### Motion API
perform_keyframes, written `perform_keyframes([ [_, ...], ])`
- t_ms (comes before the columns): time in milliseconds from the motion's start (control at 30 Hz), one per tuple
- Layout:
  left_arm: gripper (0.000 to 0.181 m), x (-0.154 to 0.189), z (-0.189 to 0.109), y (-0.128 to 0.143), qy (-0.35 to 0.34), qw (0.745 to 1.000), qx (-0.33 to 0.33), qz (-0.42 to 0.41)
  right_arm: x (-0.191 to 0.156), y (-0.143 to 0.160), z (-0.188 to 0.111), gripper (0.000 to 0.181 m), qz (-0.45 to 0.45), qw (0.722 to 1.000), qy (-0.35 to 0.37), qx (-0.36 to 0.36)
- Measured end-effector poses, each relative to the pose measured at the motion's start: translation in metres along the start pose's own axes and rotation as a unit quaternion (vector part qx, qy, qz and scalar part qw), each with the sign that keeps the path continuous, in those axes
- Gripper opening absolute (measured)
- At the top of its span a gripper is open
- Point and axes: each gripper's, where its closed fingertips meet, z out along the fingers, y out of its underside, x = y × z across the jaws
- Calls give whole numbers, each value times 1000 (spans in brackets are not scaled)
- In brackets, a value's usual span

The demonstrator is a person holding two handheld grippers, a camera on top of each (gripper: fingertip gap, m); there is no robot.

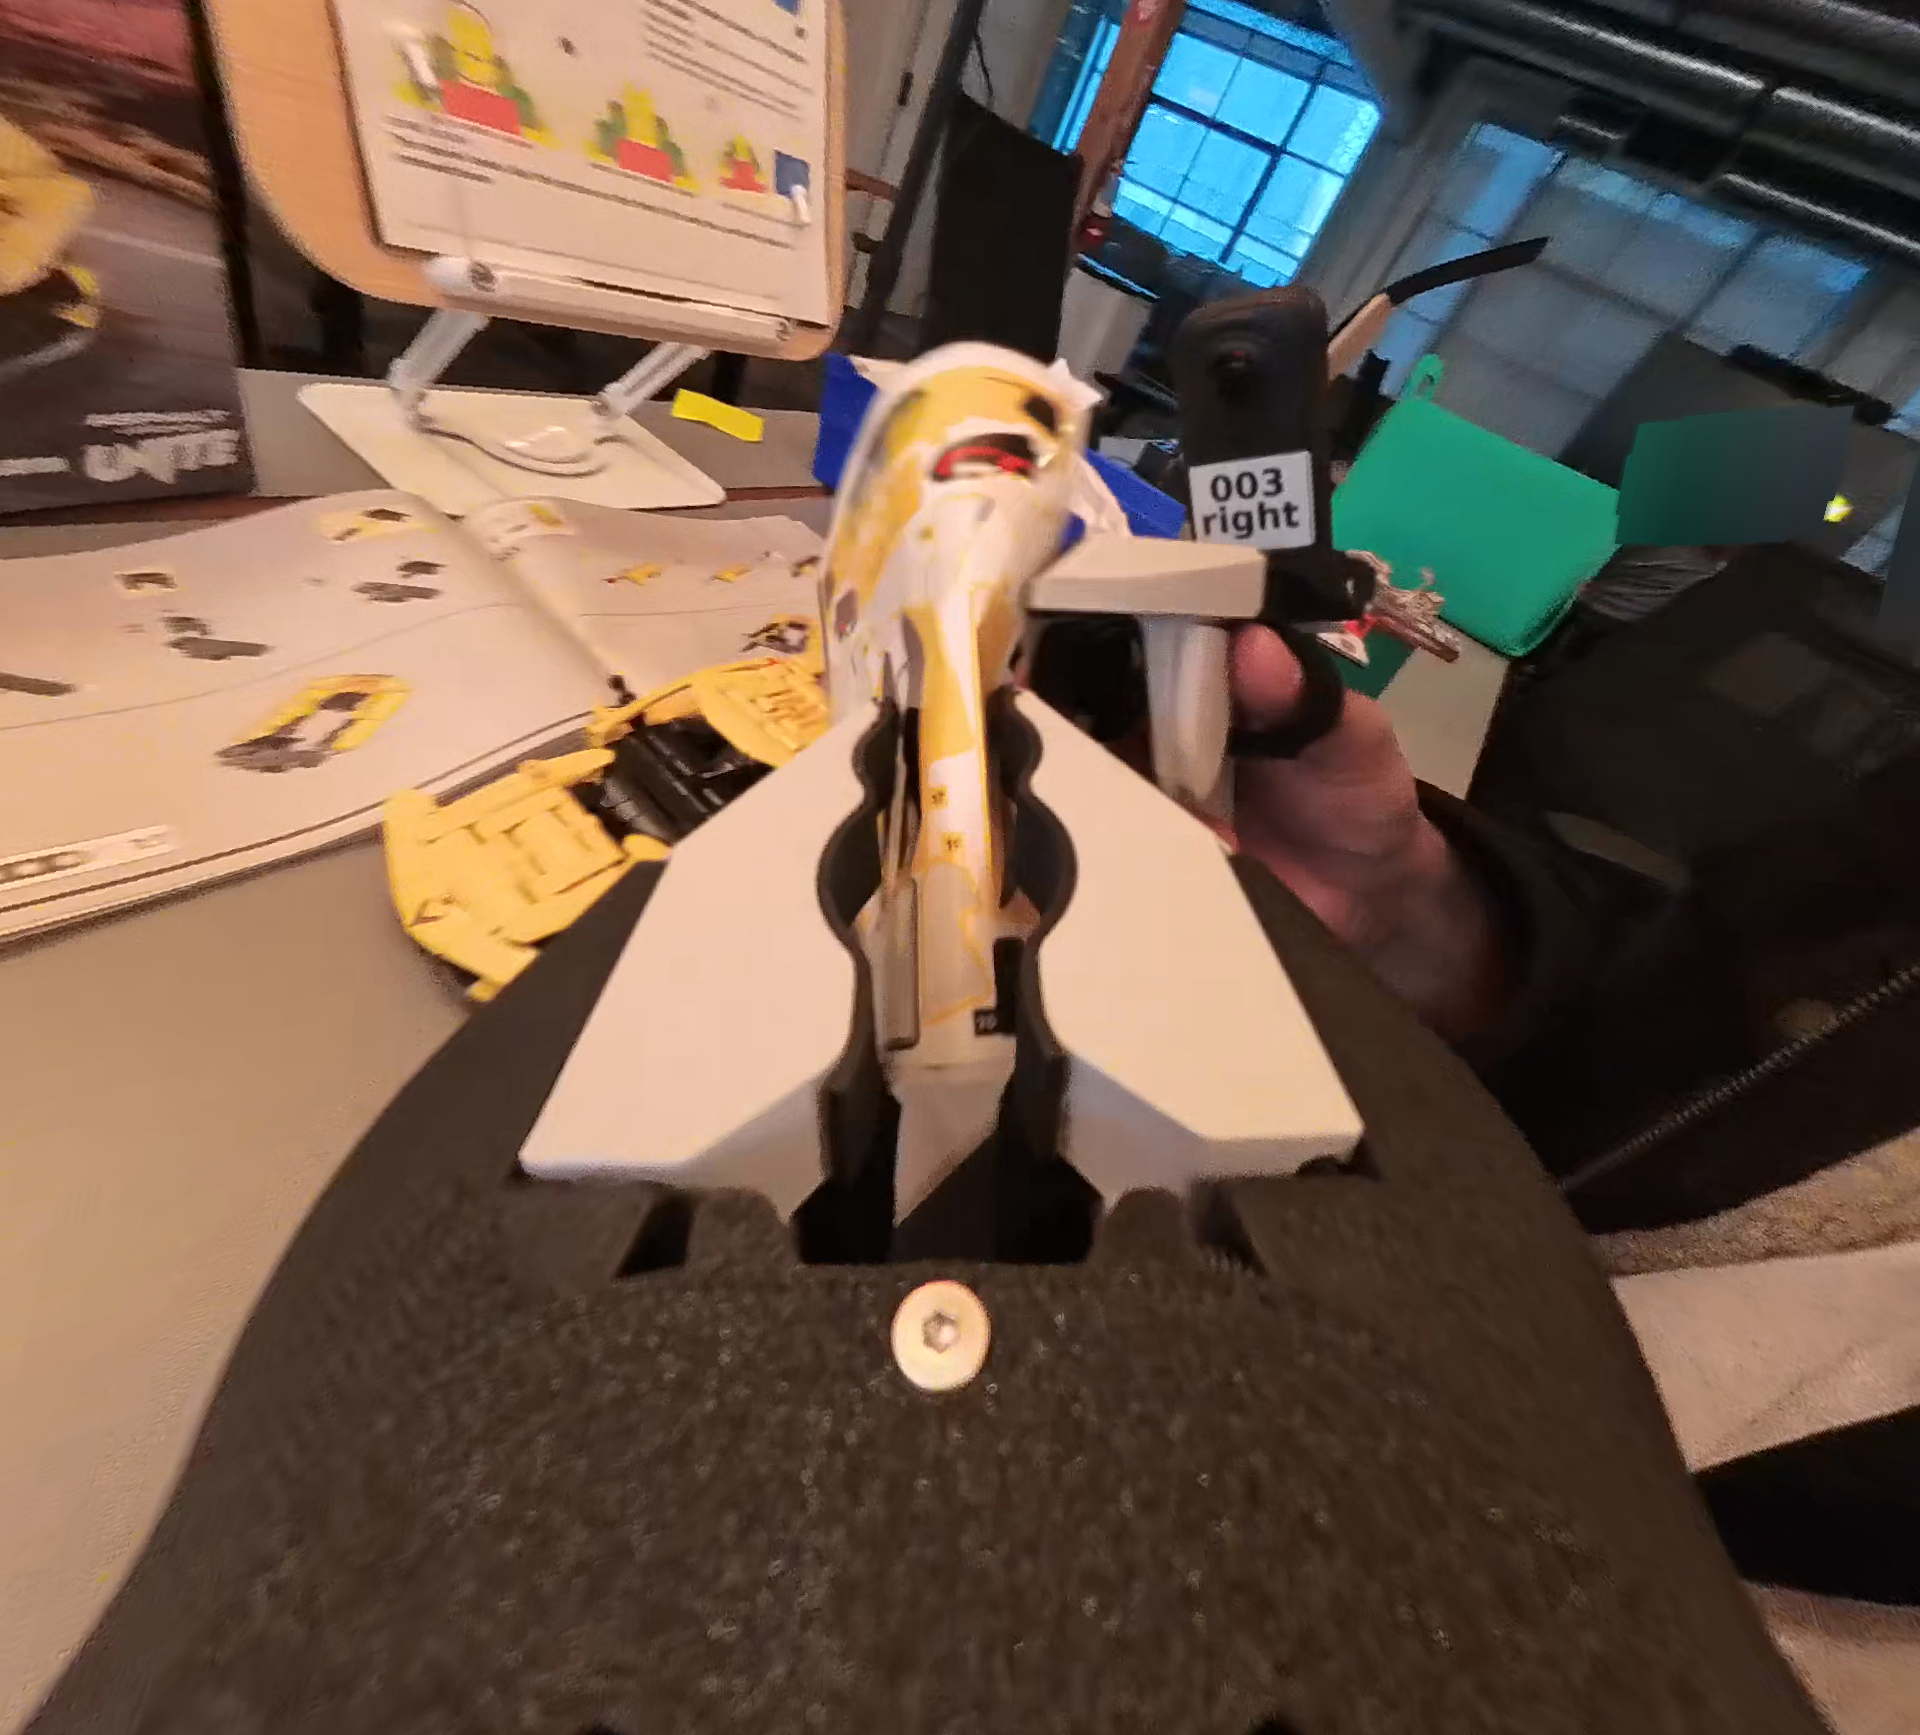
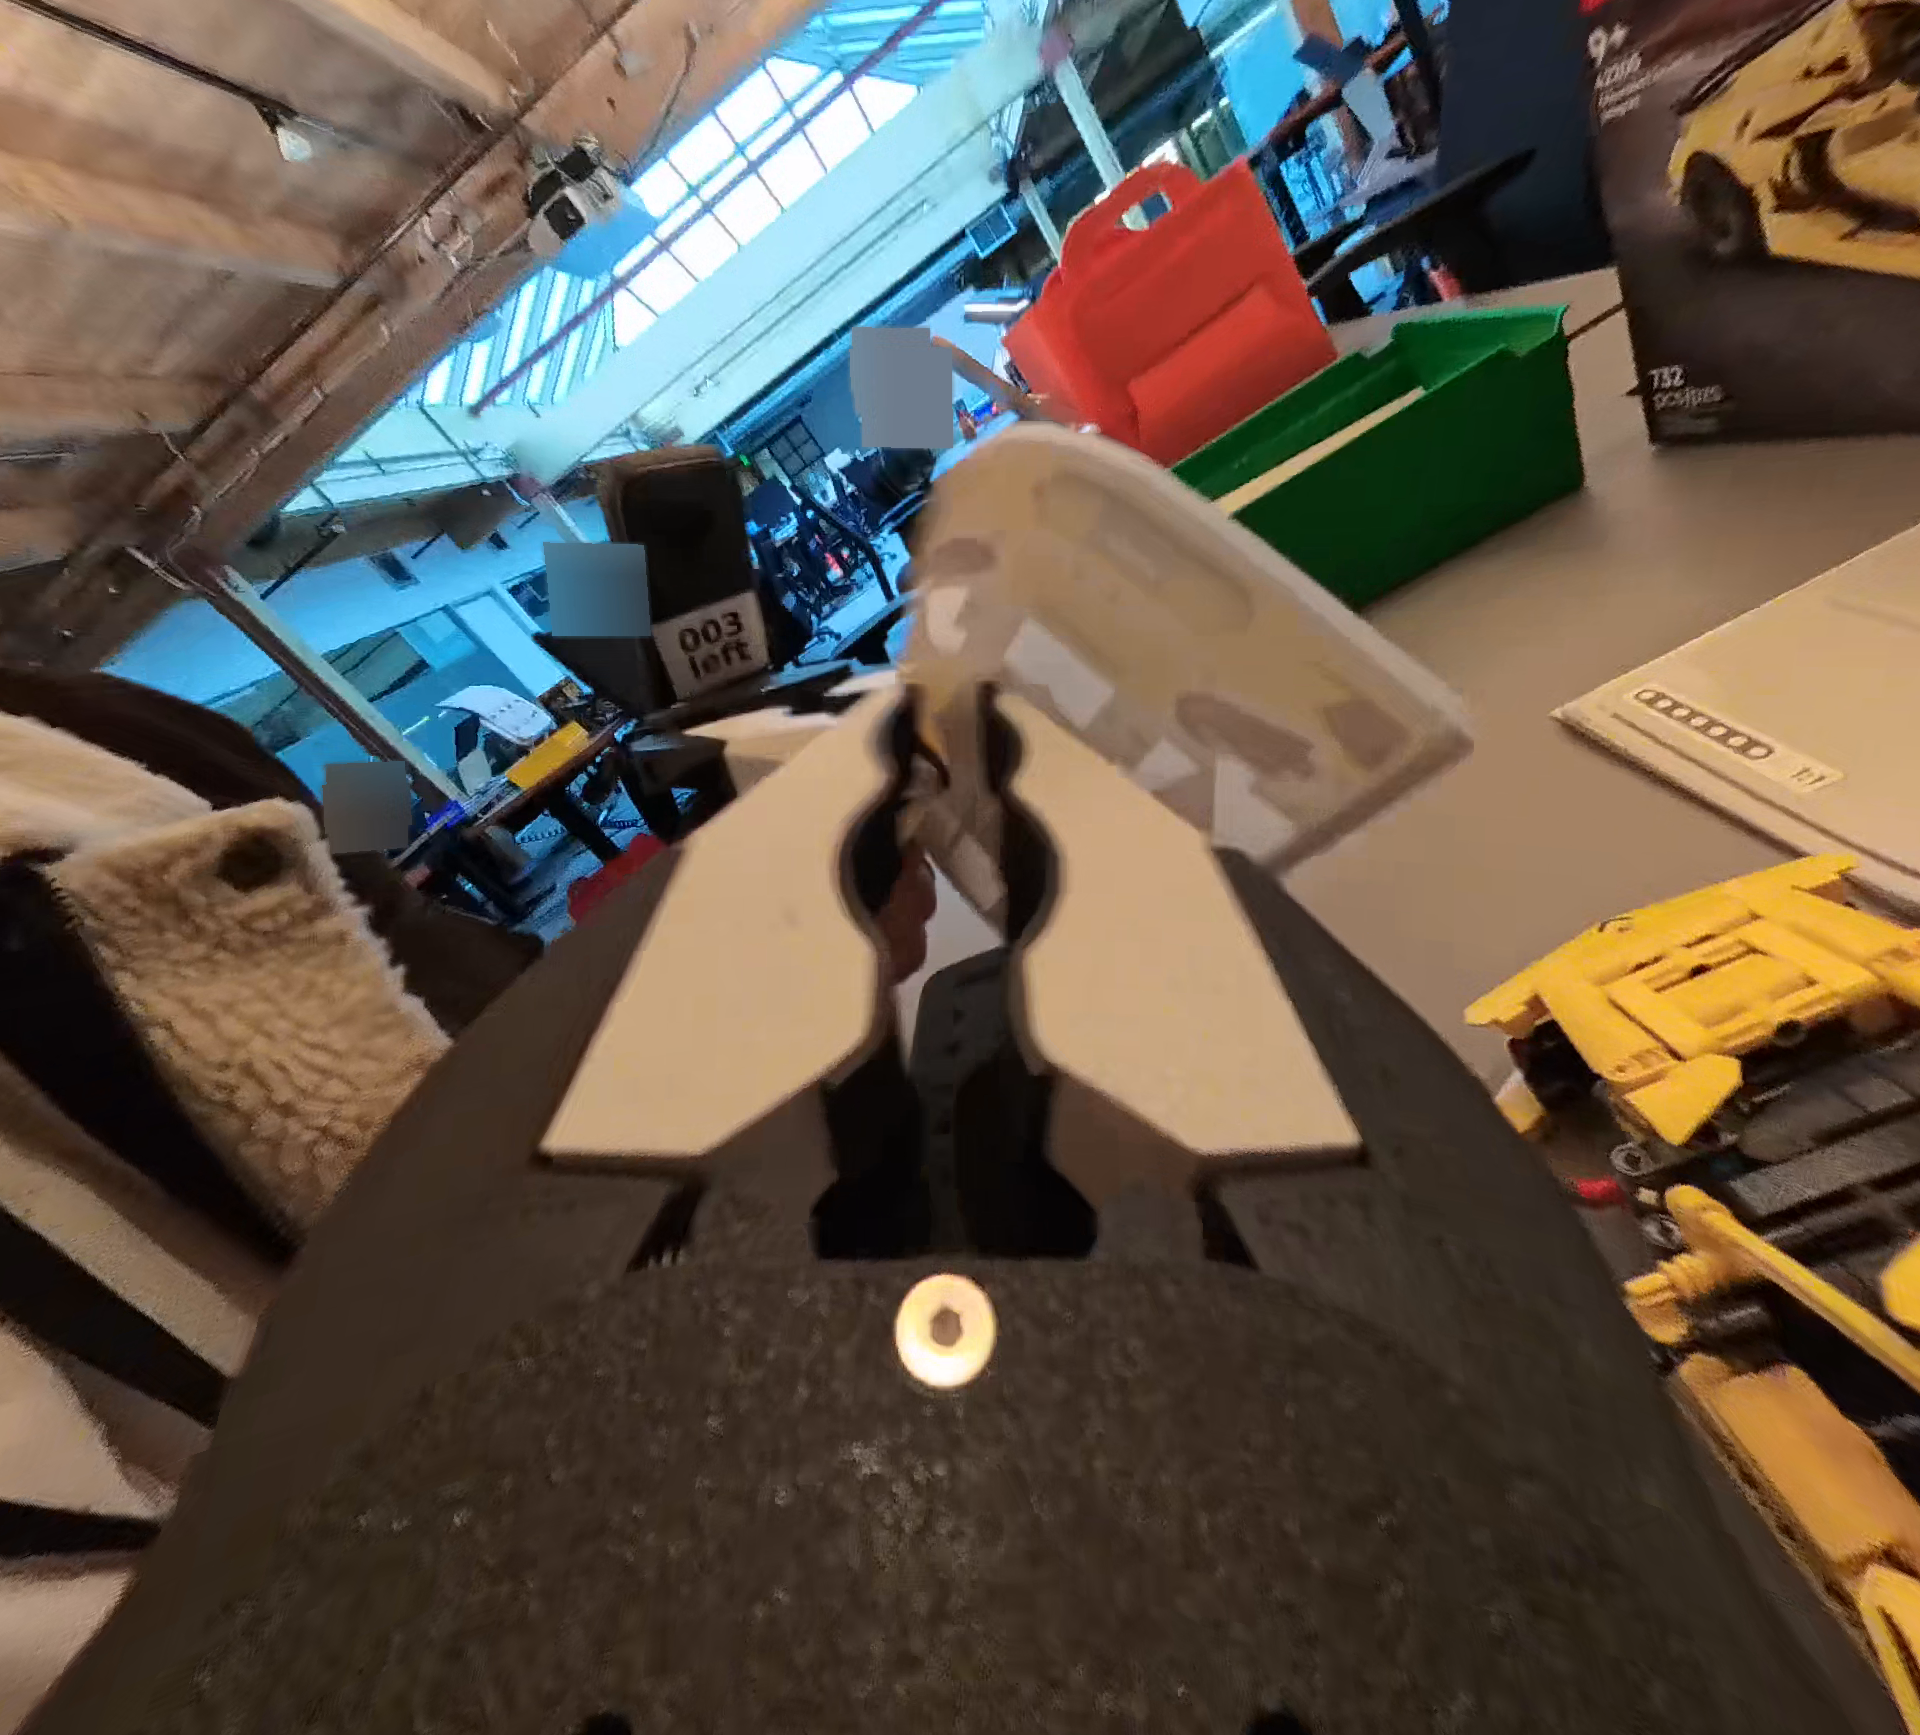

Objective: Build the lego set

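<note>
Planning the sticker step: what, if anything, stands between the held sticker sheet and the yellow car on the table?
Nothing visible. Both the left gripper and right gripper clamp the sticker sheet in the air; the yellow car lies below, apart, on the table.

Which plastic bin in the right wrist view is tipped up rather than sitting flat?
The red bin; the green bin beside it sits flat, open side up.

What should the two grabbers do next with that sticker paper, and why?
Probably the right gripper should peel gently away while the left gripper holds firm. Both are shut on the same sticker sheet, raised above the table, so a sticker seems to be coming off. The yellow car waits on the table, untouched.
</note>
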Motion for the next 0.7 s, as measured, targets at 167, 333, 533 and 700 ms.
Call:
perform_keyframes([
  [167,50,1,21,3,10,1000,9,14,6,-15,-41,0,3,1000,10,21],
  [333,81,-10,32,-5,75,996,24,-33,-11,-52,-92,0,0,997,-62,56],
  [533,94,6,63,-12,300,910,34,-285,-38,-63,-133,0,23,985,-171,26],
  [700,82,49,78,4,420,846,-29,-327,-8,-29,-147,0,40,994,-88,-52],
])
